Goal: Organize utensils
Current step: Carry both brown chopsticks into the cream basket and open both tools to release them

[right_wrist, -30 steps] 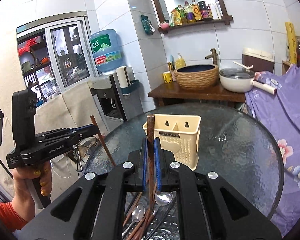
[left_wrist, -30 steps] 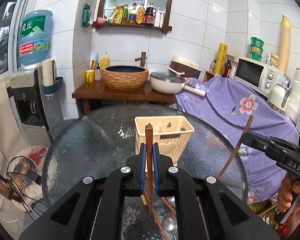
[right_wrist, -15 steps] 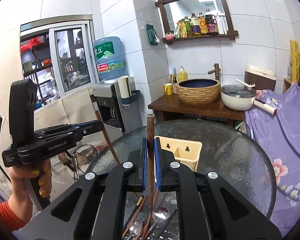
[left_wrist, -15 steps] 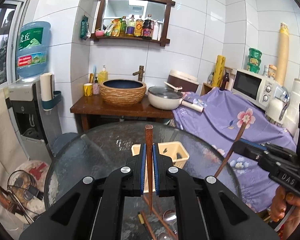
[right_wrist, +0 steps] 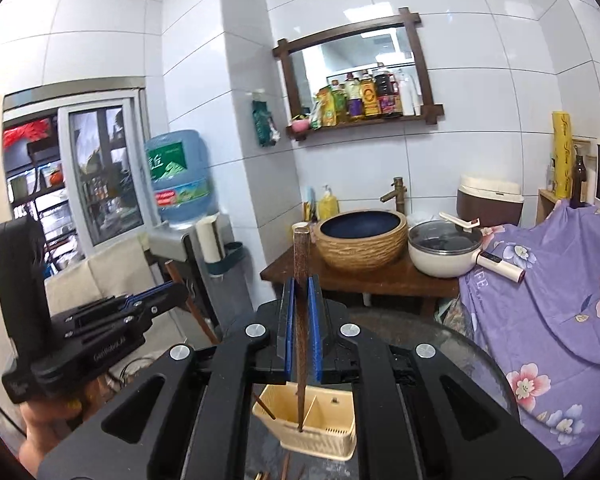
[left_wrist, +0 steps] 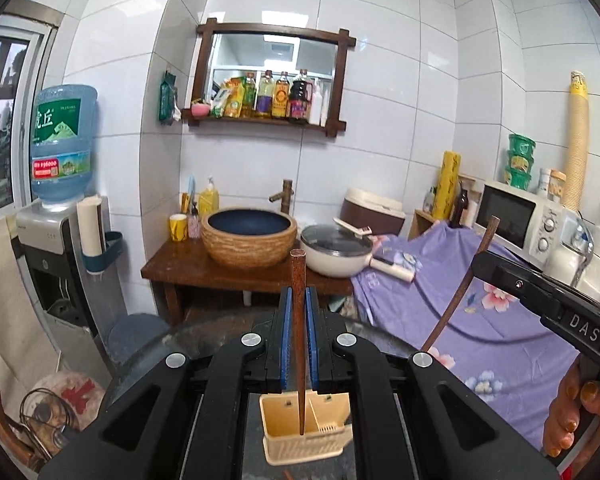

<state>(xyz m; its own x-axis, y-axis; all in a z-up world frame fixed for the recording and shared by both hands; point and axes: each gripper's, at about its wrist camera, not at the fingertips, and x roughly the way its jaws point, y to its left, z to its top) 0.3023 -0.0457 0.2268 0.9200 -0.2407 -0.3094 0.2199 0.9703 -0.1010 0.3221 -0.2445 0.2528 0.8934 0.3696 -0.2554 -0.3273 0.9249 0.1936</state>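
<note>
My left gripper (left_wrist: 299, 292) is shut on a brown wooden chopstick (left_wrist: 299, 344) that stands upright. Its lower end hangs in line with the cream utensil basket (left_wrist: 288, 440) on the round glass table (left_wrist: 148, 344). My right gripper (right_wrist: 302, 284) is shut on a second chopstick (right_wrist: 301, 332), whose tip points at the divider of the basket (right_wrist: 332, 436). Whether either tip is inside the basket I cannot tell. Each gripper shows in the other's view: the right gripper (left_wrist: 480, 264) with its slanted chopstick (left_wrist: 460, 292), and the left gripper (right_wrist: 176, 292).
Loose chopsticks (right_wrist: 285, 464) lie on the glass in front of the basket. Behind the table stand a wooden stand with a basin (left_wrist: 249, 240) and a pot (left_wrist: 336, 254). A purple flowered cloth (right_wrist: 548, 304) is to the right, a water dispenser (left_wrist: 56, 264) to the left.
Both grippers have risen with their chopsticks still gripped. The basket and table have dropped low in both views, and the utensil pile has almost left the picture.
</note>
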